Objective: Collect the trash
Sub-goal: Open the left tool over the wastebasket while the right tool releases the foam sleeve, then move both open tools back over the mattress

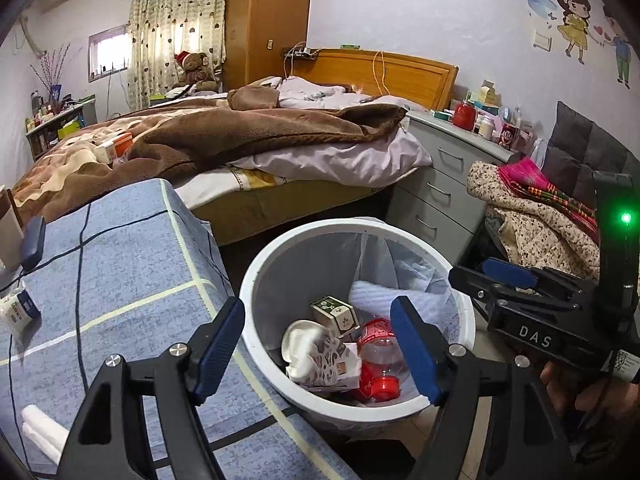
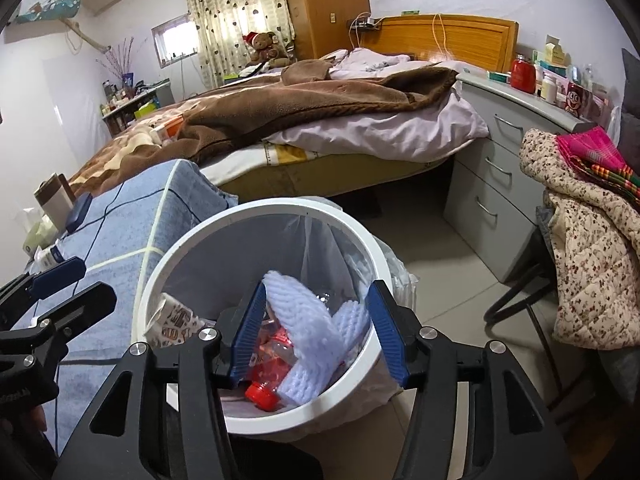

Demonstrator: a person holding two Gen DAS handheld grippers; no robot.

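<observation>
Left wrist view is mostly filled by the white trash bin (image 1: 256, 280) beside the blue-covered table (image 1: 120, 248), with a carton, a red-capped bottle (image 1: 378, 364) and wrappers already dropped inside. Left gripper (image 1: 320, 350) is held apart over it, nothing gripped. Right gripper (image 2: 318, 336) is spread too, and the white foam net (image 2: 308, 332) is seen loose between its jaws, so it looks like the drop-off step. Next up, probably: the leftover white packet (image 1: 18, 312) on the table gets fetched.

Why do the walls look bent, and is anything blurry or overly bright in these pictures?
Both wrist views are fisheye, so the walls bow and the corners go black. Left wrist view: the window is blown out, and the paper cup in the trash bin smears. Right wrist view: the white foam net blurs between open pads.
</observation>
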